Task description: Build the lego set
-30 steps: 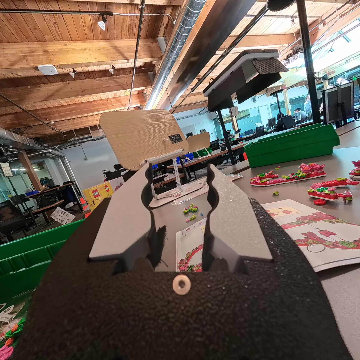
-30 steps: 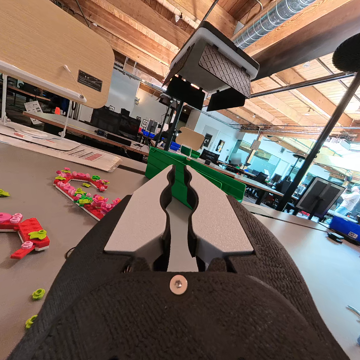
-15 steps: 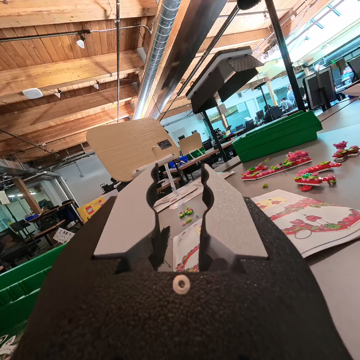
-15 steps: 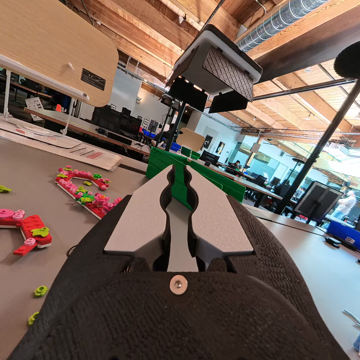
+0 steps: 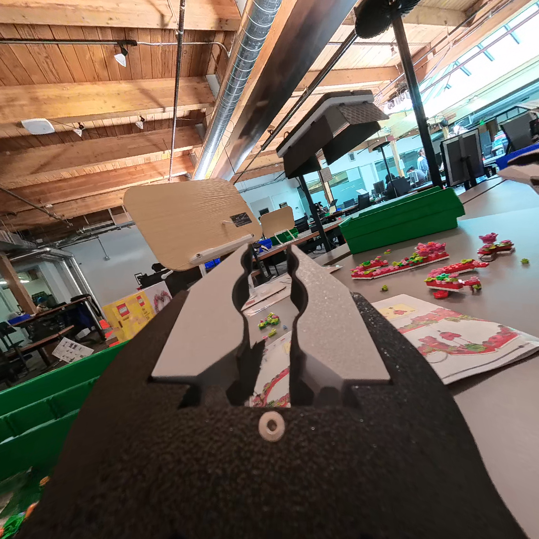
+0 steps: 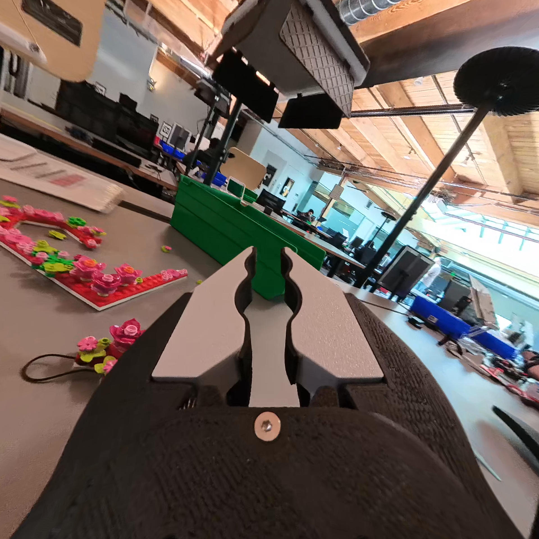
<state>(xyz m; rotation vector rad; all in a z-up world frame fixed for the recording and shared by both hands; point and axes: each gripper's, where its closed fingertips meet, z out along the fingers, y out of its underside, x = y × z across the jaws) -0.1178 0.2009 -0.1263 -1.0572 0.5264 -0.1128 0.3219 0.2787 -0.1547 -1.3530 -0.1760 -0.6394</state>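
My left gripper (image 5: 269, 251) is open and empty, raised above the open instruction booklet (image 5: 455, 332). Red lego plates with pink and green flowers (image 5: 399, 262) lie on the grey table beyond the booklet, with smaller red sections (image 5: 452, 281) to their right. My right gripper (image 6: 268, 253) is empty, its jaws a narrow gap apart, low over the table. To its left lies the large red flowered plate (image 6: 87, 277). A small flowered piece (image 6: 116, 341) with a black cord loop (image 6: 38, 370) sits just beside its left finger.
A green bin (image 6: 233, 233) stands ahead of the right gripper and shows at the back right in the left wrist view (image 5: 402, 221). Another green bin (image 5: 43, 393) is at the left. A wooden book stand (image 5: 186, 221), loose green pieces (image 5: 268, 319) and a white envelope (image 6: 58, 180) lie farther back. The small flowered piece (image 6: 116, 341) is about 11 cm from my right fingertips. The left gripper is farther from the large red flowered plate (image 6: 87, 277), some 40 cm, than the right, some 15 cm. Look for it in the left wrist view (image 5: 428, 252) too.
My left jaws have narrowed to about half their earlier gap. My right gripper has moved forward towards the flowered plates and rolled; its view is blurred with motion.
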